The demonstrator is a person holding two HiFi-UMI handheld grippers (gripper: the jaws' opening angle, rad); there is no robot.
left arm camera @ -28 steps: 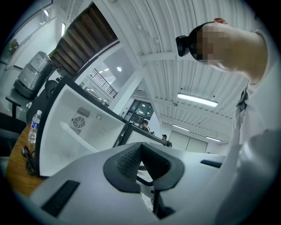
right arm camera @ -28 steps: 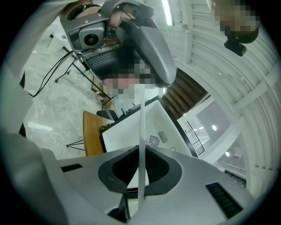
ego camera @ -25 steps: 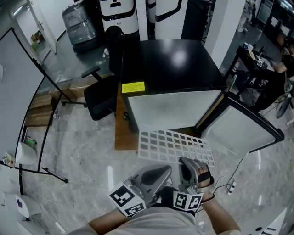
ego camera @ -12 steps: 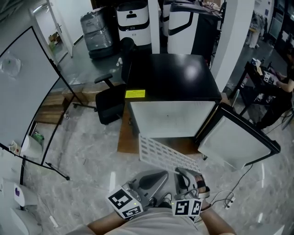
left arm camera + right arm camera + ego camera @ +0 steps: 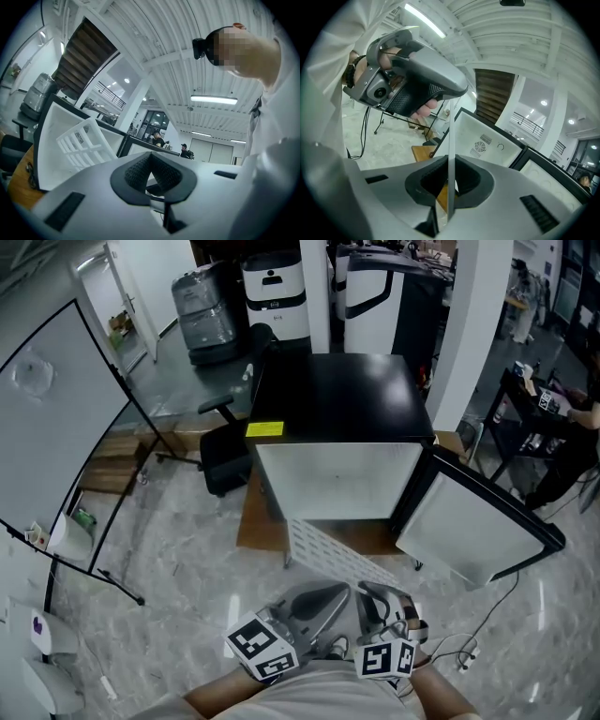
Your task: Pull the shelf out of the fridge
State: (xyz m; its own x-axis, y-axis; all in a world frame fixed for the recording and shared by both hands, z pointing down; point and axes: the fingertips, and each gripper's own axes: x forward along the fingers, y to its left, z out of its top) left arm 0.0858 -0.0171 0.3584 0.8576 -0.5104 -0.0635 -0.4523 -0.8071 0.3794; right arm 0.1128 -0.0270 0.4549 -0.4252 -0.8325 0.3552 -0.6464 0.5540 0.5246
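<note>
Shelf point(image 5: 323, 549) outside fridge point(image 5: 337, 409), clamped in R hand-held gripper point(image 5: 449, 180); L hand-held gripper point(image 5: 150, 163) closed, empty.

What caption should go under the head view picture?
Outside the open black fridge, right tongs grip the white shelf; left tongs are shut.

No word, number or brand can be read anywhere. A yellow label point(image 5: 265, 428) lies on the black top of the fridge point(image 5: 337, 395), near its front left corner, but its dark print is too small to make out. The cubes on the left gripper point(image 5: 333, 599) and right gripper point(image 5: 373, 594) carry black-and-white square markers, patterns without letters. Inside the fridge, the back wall shows a round vent emblem point(image 5: 480, 146) and a ring mark point(image 5: 500, 146), neither lettered
</note>
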